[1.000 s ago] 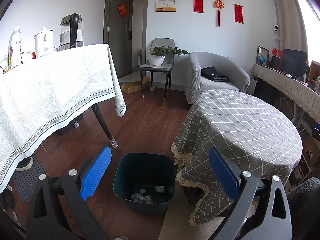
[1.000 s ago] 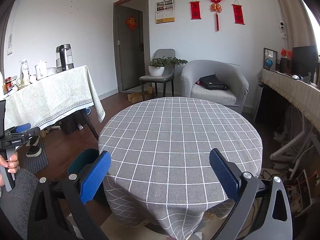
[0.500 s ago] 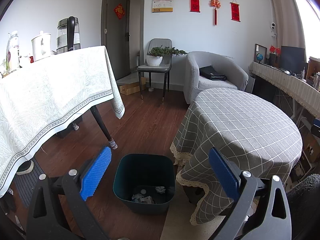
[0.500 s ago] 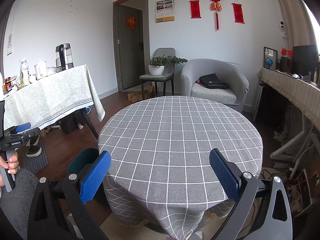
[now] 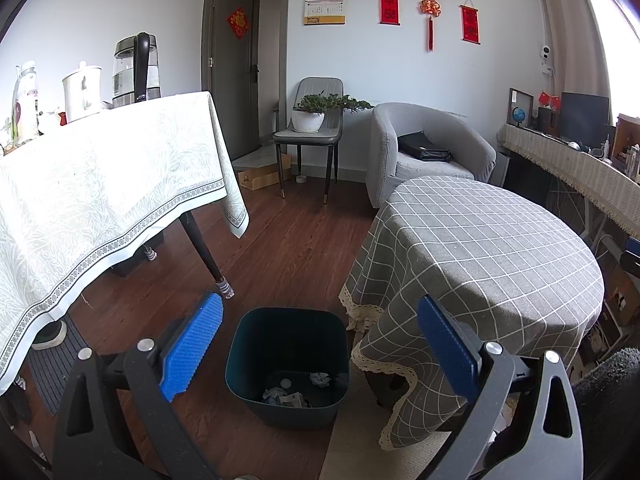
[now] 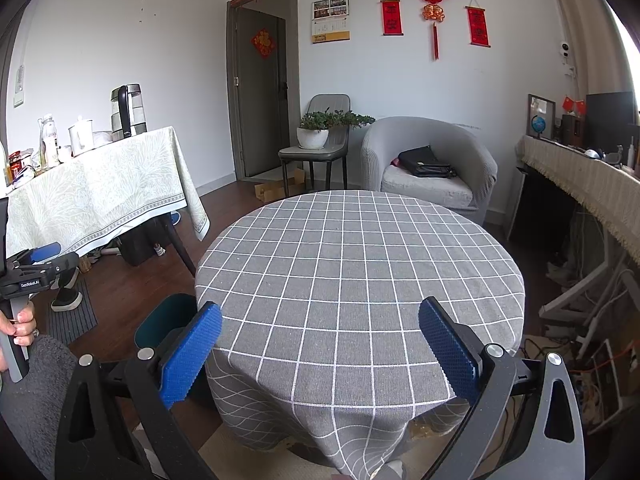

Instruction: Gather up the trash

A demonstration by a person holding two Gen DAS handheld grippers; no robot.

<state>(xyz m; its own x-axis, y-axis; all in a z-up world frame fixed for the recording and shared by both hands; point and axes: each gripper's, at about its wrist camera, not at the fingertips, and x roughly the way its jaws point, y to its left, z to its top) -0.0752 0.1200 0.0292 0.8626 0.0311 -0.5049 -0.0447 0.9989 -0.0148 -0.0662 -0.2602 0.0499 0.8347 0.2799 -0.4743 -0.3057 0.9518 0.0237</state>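
1. Left wrist view: the left gripper [image 5: 320, 344] is spread wide and empty above the bin [image 5: 286, 364], which stands on the floor at the round table's [image 5: 480, 248] left edge, with crumpled trash [image 5: 294, 390] inside.
2. The right gripper [image 6: 320, 352] is also spread and empty over the bare cloth.
3. Risk: a low sweep could snag the cloth's lace hem or knock the bin.

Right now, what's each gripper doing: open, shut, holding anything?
Left gripper: open, empty, above the trash bin.
Right gripper: open, empty, over the round table.
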